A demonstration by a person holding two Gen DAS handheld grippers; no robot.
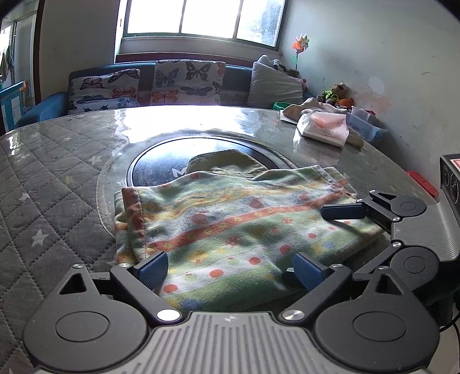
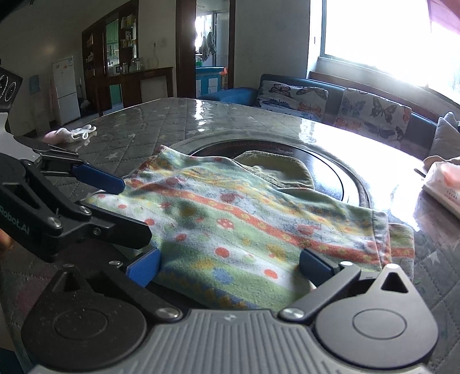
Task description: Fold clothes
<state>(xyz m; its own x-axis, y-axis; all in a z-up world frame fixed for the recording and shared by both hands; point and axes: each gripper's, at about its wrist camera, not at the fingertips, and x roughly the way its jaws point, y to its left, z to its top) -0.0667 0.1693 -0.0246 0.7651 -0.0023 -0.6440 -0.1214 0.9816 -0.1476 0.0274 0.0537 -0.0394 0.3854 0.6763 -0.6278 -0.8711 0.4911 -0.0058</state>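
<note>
A bright window floods the pale, scuffed wall with glare. Below it a dark blue sofa carries butterfly-print cushions. Through a dark-framed doorway stand a white fridge and what may be kitchen shelving.

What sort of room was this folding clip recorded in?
Most likely a lived-in home living and dining room: a dark blue sofa with butterfly-print cushions under a window, a white fridge beyond, and a quilted grey star-patterned table cover bearing the colourful patterned garment.
</note>
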